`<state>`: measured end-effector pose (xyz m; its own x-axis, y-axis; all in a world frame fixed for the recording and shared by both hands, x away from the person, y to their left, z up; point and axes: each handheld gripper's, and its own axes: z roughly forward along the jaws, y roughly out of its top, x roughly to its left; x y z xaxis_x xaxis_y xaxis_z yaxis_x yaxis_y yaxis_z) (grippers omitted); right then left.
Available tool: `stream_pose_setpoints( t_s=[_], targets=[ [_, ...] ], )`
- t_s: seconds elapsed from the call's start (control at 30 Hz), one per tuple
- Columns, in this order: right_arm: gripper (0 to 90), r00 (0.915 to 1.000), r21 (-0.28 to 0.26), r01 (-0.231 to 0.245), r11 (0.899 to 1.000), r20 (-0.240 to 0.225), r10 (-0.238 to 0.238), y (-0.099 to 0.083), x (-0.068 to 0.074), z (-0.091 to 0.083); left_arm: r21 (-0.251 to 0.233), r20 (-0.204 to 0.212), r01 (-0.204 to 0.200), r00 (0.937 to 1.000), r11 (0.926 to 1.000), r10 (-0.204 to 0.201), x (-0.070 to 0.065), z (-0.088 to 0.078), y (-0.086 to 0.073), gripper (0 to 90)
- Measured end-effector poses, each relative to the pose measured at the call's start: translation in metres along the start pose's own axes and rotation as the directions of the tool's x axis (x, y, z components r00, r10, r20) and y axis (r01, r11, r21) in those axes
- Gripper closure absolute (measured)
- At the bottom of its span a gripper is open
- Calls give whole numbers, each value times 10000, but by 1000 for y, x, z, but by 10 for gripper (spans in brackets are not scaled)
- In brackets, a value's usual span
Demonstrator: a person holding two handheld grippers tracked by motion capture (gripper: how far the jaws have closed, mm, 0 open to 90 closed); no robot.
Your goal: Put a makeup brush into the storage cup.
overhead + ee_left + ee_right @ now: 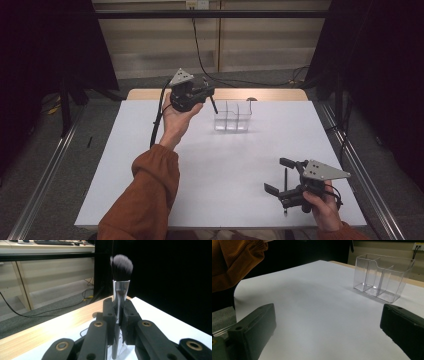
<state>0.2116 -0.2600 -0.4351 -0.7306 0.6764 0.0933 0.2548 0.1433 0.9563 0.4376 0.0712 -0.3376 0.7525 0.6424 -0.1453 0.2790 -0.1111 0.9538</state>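
A makeup brush [120, 287] with dark bristles and a silver ferrule stands upright between the jaws of my left gripper [119, 315], which is shut on it. From above, my left gripper [209, 95] is raised over the table's far side, just left of a clear three-compartment organizer [232, 116], and the brush's dark handle [214, 106] slants down toward it. My right gripper [279, 176] rests low at the near right with its jaws wide open and nothing between them. The right gripper [329, 332] faces the organizer [382, 277], whose compartments look empty.
The white table top [225, 165] has a wooden strip [150, 94] along its far edge. A thin dark stick [285, 192] lies under the right gripper. An orange sleeve [150, 195] crosses the near left. Cables [200, 45] trail on the floor behind.
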Motion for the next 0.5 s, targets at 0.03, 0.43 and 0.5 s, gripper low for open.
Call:
stream_pose_setpoints(
  t_s=[0.03, 0.43, 0.5],
  targets=[
    [0, 10000, -29, -5, 10000, -1, 5, 0, 0, 0, 4, -58, -21, 10000, 10000, 21, 0, 2, 0, 837],
    [0, 10000, 9, -18, 10000, 36, 18, -1, -1, -1, -38, -459, -69, 9989, 10000, 67, 11, 13, 4, 837],
    [0, 10000, 11, -27, 10000, 41, 26, -1, -1, -1, 13, -527, -25, 9986, 10000, 26, 12, 15, 2, 837]
  ],
)
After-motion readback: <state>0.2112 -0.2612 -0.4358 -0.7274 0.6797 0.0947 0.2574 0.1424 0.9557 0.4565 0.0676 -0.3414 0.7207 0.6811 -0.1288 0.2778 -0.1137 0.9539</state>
